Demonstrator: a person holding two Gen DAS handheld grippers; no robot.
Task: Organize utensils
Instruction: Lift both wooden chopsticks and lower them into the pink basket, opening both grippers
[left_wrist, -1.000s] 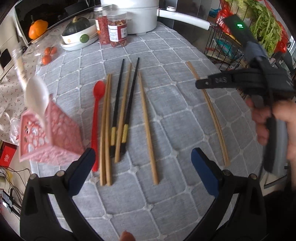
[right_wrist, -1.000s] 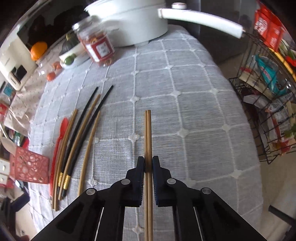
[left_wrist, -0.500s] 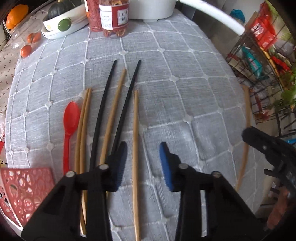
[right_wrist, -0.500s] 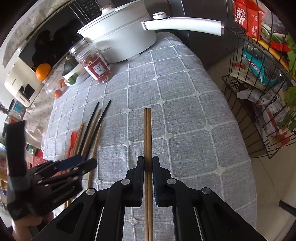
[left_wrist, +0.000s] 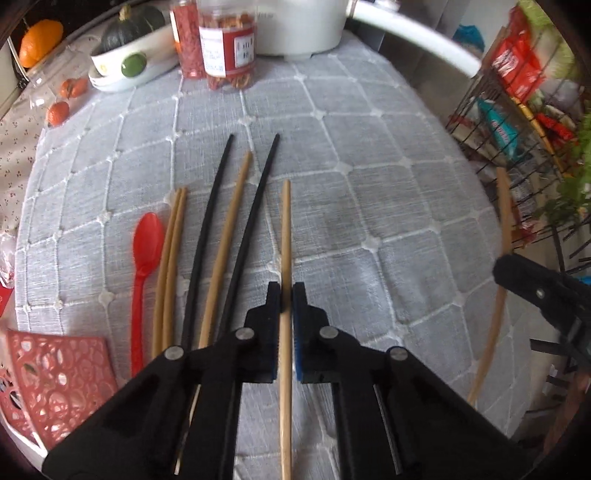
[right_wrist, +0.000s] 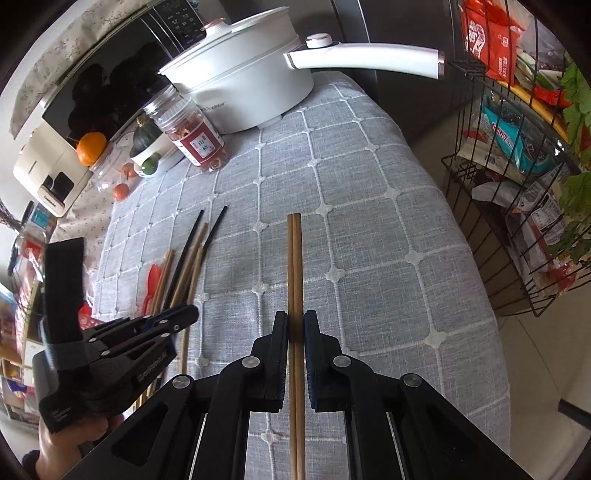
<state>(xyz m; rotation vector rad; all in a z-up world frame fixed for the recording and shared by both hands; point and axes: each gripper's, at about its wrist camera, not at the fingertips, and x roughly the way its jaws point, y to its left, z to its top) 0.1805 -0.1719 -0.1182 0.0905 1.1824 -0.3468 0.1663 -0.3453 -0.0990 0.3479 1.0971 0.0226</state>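
My left gripper (left_wrist: 286, 291) is shut on a single wooden chopstick (left_wrist: 285, 229) that lies on the grey cloth. Left of it lie two black chopsticks (left_wrist: 207, 221), another wooden chopstick (left_wrist: 229, 218), a wooden pair (left_wrist: 171, 236) and a red spoon (left_wrist: 146, 251). A pink perforated basket (left_wrist: 51, 380) sits at the lower left. My right gripper (right_wrist: 295, 325) is shut on a pair of wooden chopsticks (right_wrist: 294, 258) and holds them above the cloth; they also show at the right edge of the left wrist view (left_wrist: 498, 295).
A white pot (right_wrist: 240, 85) with a long handle stands at the back of the table (right_wrist: 369, 221). Jars (left_wrist: 227, 48) and a bowl with a squash (left_wrist: 125, 59) stand beside it. A wire rack with snack packets (right_wrist: 517, 147) stands off the right edge.
My left gripper has come down over the single wooden chopstick and shut on it. My right gripper has lifted its wooden pair higher above the cloth.
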